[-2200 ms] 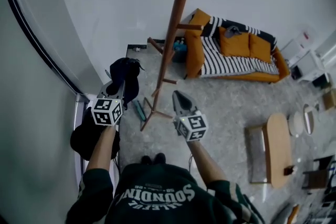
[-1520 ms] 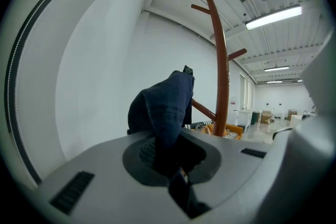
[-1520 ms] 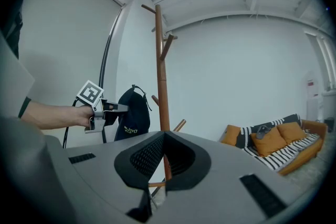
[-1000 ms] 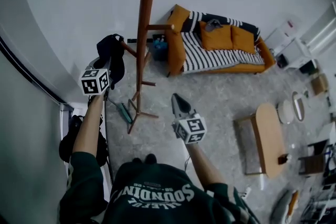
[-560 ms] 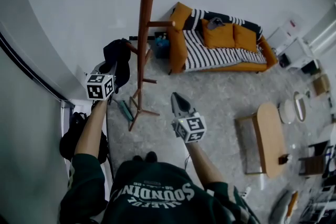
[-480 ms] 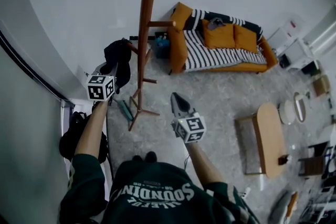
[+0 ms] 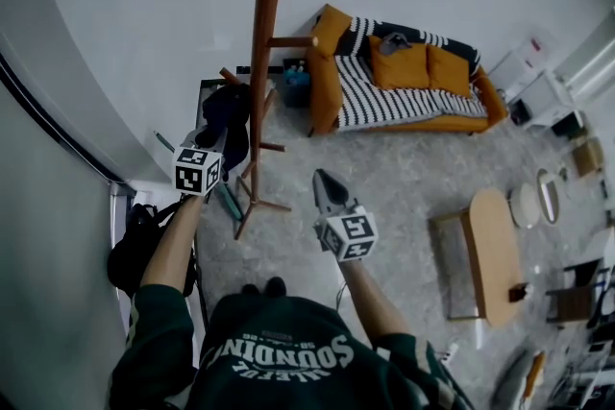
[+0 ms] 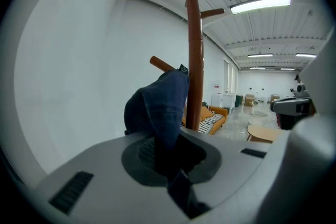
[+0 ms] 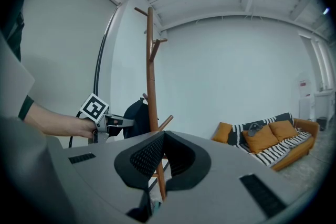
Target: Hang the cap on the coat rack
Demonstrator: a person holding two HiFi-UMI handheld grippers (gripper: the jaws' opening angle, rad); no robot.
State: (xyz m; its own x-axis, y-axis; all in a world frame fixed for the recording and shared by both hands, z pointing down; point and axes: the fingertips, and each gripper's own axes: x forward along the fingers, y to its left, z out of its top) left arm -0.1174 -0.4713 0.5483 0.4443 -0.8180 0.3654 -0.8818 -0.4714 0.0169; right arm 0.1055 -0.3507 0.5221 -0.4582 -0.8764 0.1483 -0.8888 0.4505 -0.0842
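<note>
The dark blue cap hangs against a lower peg of the tall wooden coat rack, just left of its pole. My left gripper is shut on the cap's lower edge from below. In the left gripper view the cap fills the jaws, with the peg poking out above it beside the coat rack. My right gripper floats right of the rack base, shut with nothing in it. The right gripper view shows the right gripper, the cap and the left gripper.
An orange sofa with a striped blanket stands behind the rack against the white wall. A wooden coffee table is at the right. A black bag lies on the floor at the left, a green object by the rack's feet.
My left gripper has carried the cap right and down, closer to the rack's pole, so the peg tip now shows above the cap. The right gripper has stayed put.
</note>
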